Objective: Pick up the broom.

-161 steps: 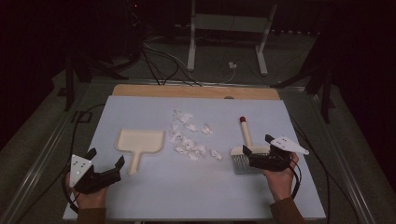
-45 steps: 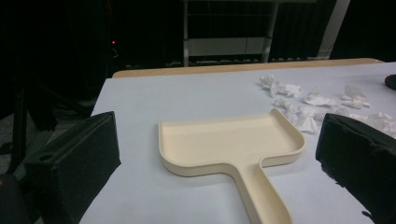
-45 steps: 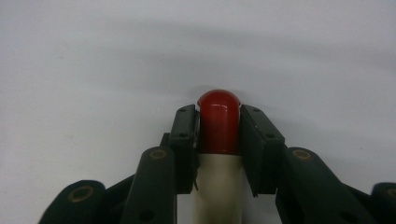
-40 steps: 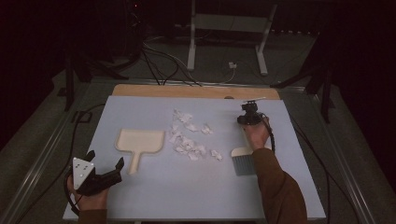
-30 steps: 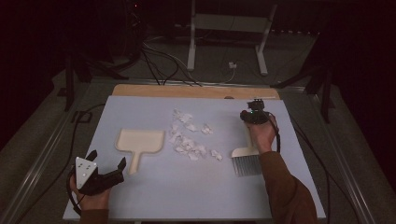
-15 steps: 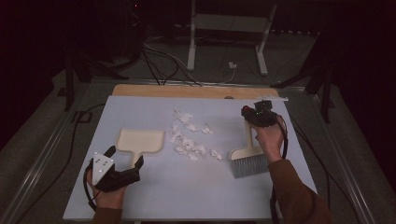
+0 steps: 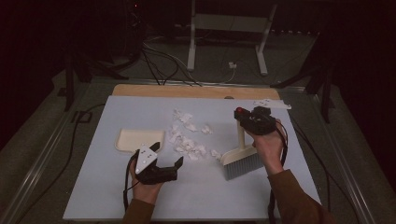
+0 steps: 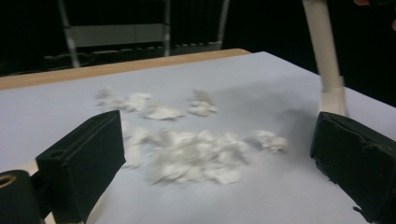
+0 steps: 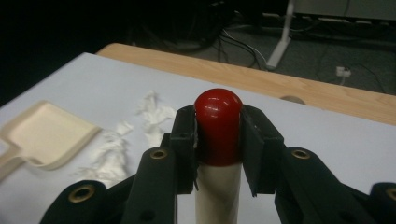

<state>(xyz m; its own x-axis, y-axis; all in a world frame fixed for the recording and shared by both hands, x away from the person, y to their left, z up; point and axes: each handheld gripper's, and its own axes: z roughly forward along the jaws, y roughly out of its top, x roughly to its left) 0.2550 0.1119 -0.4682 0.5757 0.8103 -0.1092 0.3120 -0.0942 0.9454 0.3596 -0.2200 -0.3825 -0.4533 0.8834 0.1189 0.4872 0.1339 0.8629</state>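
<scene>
Two grippers over a pale blue table (image 7: pixel 107 186), told from left to right. At left, cream dustpan (image 7: pixel 132 139) flat on the table, its handle toward the person and mostly hidden behind the left gripper (image 7: pixel 167 158). Left gripper held low just in front of the dustpan, jaws spread wide and holding nothing; in the left gripper view, scraps of white paper (image 8: pixel 191 156) seen on the table between the two black pads (image 8: pixel 88 161). In the middle, paper scraps scattered in a loose band from the dustpan's right edge toward the brush. At right, small brush (image 7: pixel 241 161) standing tilted, grey bristles down on the table just right of the nearest scraps, cream handle rising up and away. Right gripper (image 7: pixel 243 115) pinching the red cap (image 9: pixel 218 123) at the top of that handle, jaws pressed on both sides of it. Behind, wooden strip (image 7: pixel 187 91) along the far edge.
</scene>
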